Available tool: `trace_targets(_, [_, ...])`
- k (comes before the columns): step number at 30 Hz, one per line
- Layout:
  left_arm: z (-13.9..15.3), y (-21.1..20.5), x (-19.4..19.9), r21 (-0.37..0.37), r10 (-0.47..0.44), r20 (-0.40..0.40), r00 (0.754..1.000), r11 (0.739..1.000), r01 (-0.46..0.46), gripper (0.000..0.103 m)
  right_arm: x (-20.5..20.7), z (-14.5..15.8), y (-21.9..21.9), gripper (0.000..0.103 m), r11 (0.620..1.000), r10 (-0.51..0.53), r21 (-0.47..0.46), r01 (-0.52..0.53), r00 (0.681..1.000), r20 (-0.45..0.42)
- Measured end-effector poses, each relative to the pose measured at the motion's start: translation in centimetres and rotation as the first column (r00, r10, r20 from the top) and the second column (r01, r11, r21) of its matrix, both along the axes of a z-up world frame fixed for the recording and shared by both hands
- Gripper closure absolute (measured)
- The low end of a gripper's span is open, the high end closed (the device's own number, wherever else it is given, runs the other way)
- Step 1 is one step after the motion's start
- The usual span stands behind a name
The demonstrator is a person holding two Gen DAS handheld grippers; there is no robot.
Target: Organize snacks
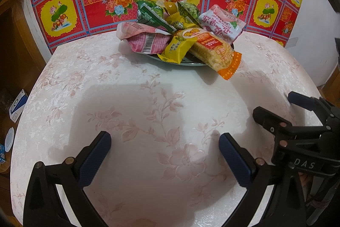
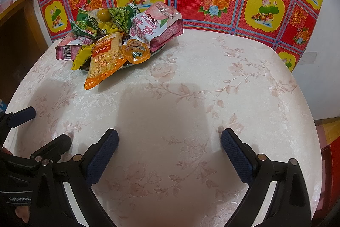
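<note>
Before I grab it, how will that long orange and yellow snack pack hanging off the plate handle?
The snack pack looks light and crinkly, likely slippery film. Its orange end overhangs the plate, so a nudge may tip it off. The contents look brittle; squeeze gently.

Bare table (image 1: 148, 99) in front; heaped snack plate (image 1: 187, 62) at far edge.

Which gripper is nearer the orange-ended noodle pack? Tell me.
Roughly level. The noodle pack lies ahead and right of the left gripper, and ahead and left of the right gripper. Both are open, well short.
</note>
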State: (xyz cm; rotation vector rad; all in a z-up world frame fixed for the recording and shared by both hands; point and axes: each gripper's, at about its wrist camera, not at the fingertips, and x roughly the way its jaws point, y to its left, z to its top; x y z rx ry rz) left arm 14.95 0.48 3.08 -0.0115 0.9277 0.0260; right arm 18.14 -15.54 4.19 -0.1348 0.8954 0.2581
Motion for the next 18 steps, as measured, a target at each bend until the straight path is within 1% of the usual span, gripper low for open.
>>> trace_targets(18, [-0.03, -0.02, 0.03, 0.0, 0.0, 0.0, 1.0, 1.0, 0.0, 0.0, 0.02, 0.0, -0.06, 0.004, 1.0, 0.0, 0.0, 0.0, 1.0, 0.0])
